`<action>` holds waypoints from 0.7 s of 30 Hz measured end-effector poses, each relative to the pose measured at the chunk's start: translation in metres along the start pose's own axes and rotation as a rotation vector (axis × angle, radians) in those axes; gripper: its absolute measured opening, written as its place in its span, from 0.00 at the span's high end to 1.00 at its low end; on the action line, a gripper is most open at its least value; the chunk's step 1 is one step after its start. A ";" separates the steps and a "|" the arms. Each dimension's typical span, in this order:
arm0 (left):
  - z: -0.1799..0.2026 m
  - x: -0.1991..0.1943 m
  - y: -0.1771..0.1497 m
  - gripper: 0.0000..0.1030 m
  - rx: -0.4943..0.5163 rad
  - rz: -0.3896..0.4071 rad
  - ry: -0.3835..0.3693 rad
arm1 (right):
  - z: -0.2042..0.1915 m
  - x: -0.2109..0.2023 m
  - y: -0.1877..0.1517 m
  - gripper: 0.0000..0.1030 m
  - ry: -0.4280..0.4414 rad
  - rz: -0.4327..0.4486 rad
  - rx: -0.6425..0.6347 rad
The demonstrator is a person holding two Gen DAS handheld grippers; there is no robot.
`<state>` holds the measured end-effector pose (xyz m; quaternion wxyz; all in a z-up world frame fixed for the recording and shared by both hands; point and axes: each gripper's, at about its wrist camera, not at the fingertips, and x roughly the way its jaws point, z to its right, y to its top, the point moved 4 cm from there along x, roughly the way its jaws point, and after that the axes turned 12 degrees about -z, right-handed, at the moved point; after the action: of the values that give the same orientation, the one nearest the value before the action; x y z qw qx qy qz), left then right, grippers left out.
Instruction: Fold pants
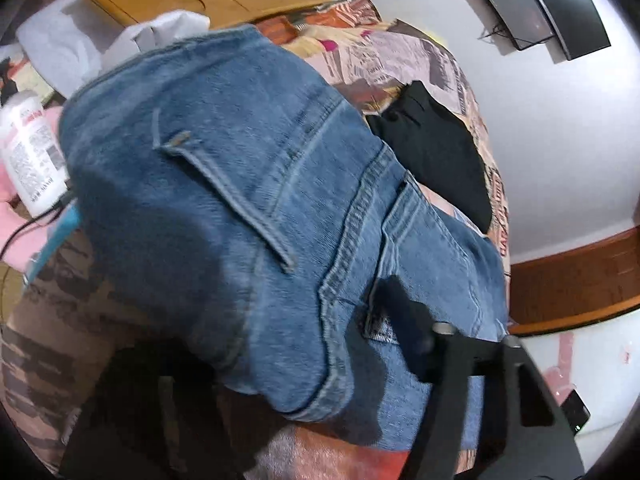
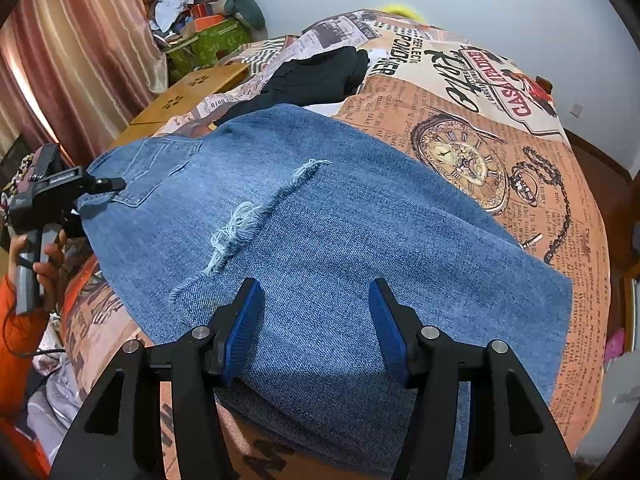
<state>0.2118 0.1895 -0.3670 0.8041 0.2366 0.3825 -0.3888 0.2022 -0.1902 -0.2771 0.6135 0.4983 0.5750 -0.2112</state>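
Blue jeans [image 2: 340, 240] lie folded on the printed bedspread [image 2: 500, 128], frayed hem edges across the top layer. My right gripper [image 2: 314, 320] is open just above the near fold, blue pads on either side, holding nothing. My left gripper [image 2: 114, 184] shows at the left of the right wrist view, at the waistband corner by the back pocket. In the left wrist view the waist end of the jeans [image 1: 248, 200] is lifted close to the camera. One dark finger [image 1: 404, 320] shows against the denim; the other is hidden under the cloth.
A black garment [image 2: 316, 76] lies on the bed beyond the jeans. A wooden lap table [image 2: 188, 100] stands at the far left edge. A white bottle [image 1: 28, 152], pink cloth and a cable sit left of the jeans. Curtains and clutter are behind.
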 end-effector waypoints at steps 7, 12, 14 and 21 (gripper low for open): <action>0.037 -0.012 -0.002 0.75 0.222 0.110 0.244 | 0.000 -0.001 0.001 0.49 0.007 0.010 0.016; 0.065 -0.043 -0.010 0.78 0.329 0.198 0.306 | 0.004 -0.008 -0.002 0.49 0.040 0.025 0.056; 0.078 -0.056 -0.014 0.78 0.369 0.233 0.322 | 0.008 -0.014 -0.005 0.49 0.068 0.040 0.081; 0.150 -0.099 -0.034 0.79 0.520 0.348 0.315 | 0.042 -0.043 -0.018 0.49 0.049 0.127 0.187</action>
<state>0.2092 0.1120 -0.2020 0.7022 0.5524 0.3440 -0.2888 0.1973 -0.2471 -0.2514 0.5625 0.5938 0.5347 -0.2122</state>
